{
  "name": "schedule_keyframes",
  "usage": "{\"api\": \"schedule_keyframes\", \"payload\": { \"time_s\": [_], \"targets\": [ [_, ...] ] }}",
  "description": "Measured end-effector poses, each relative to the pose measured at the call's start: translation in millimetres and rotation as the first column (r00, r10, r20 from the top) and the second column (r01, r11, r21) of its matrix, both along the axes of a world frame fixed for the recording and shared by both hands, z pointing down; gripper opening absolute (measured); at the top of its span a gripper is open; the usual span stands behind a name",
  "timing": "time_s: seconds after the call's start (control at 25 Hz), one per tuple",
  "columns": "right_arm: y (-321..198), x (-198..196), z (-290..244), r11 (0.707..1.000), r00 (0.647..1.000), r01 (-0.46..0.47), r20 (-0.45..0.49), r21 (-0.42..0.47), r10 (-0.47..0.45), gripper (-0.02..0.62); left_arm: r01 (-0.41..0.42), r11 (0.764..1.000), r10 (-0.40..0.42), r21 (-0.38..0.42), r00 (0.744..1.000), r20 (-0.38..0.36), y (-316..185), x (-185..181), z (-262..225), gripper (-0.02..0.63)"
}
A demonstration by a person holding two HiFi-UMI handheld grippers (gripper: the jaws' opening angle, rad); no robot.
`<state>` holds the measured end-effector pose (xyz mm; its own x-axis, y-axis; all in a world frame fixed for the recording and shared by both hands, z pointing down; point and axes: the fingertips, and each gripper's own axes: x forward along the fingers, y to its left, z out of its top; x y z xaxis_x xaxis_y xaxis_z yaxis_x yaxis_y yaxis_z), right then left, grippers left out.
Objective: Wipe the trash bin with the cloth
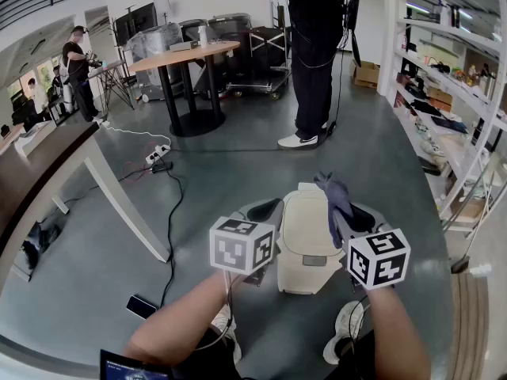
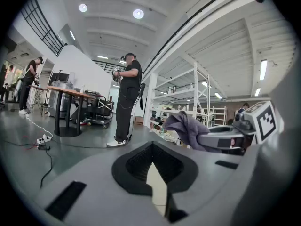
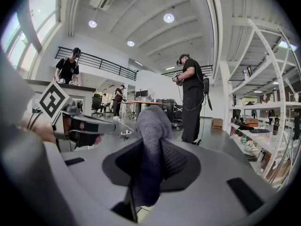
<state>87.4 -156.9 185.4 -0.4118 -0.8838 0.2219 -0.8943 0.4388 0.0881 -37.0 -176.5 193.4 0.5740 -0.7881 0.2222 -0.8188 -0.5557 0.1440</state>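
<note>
A cream trash bin [image 1: 310,240] with a closed lid stands on the grey floor just in front of me. My right gripper [image 1: 354,217] hovers over the bin's right side, shut on a grey-purple cloth [image 1: 336,195] that sticks up between its jaws. In the right gripper view the cloth [image 3: 152,128] fills the jaw gap of that gripper [image 3: 149,147]. My left gripper [image 1: 266,210] hangs at the bin's left side, jaws together with nothing in them. In the left gripper view, between the jaws of that gripper [image 2: 153,149], a sliver of the cream bin [image 2: 157,185] shows, with the cloth [image 2: 186,128] to the right.
A person in black [image 1: 314,54] stands beyond the bin. A round table [image 1: 187,54] is at the back, a desk [image 1: 47,169] on the left, and shelving [image 1: 451,101] on the right. A power strip with cable [image 1: 158,155] and a phone [image 1: 142,305] lie on the floor at left.
</note>
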Motion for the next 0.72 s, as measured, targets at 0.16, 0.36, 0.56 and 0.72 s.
{"api": "schedule_keyframes", "payload": {
  "time_s": [0.16,0.36,0.56,0.72],
  "targets": [
    [-22.8,2.9,3.8,1.0,1.0,-0.005,0.011,-0.019,0.005,0.091,-0.002,1.0,0.002,0.031,1.0,0.021,-24.9,5.4,-3.5,-0.003],
    [-56.7,7.8,12.1,0.998,1.0,-0.02,0.02,-0.056,0.021,0.091,-0.016,0.994,-0.002,0.109,0.988,0.155,-58.8,7.1,7.8,-0.003],
    [-95.8,6.1,33.5,0.994,1.0,-0.01,0.002,-0.113,0.01,0.091,-0.027,0.997,0.016,0.072,0.989,0.149,-104.3,7.4,28.1,-0.003],
    [-124.9,-3.8,50.9,0.985,1.0,0.012,-0.01,-0.171,-0.014,0.091,-0.018,0.999,0.012,0.043,0.99,0.138,-138.1,7.9,39.9,-0.003]
  ]
}}
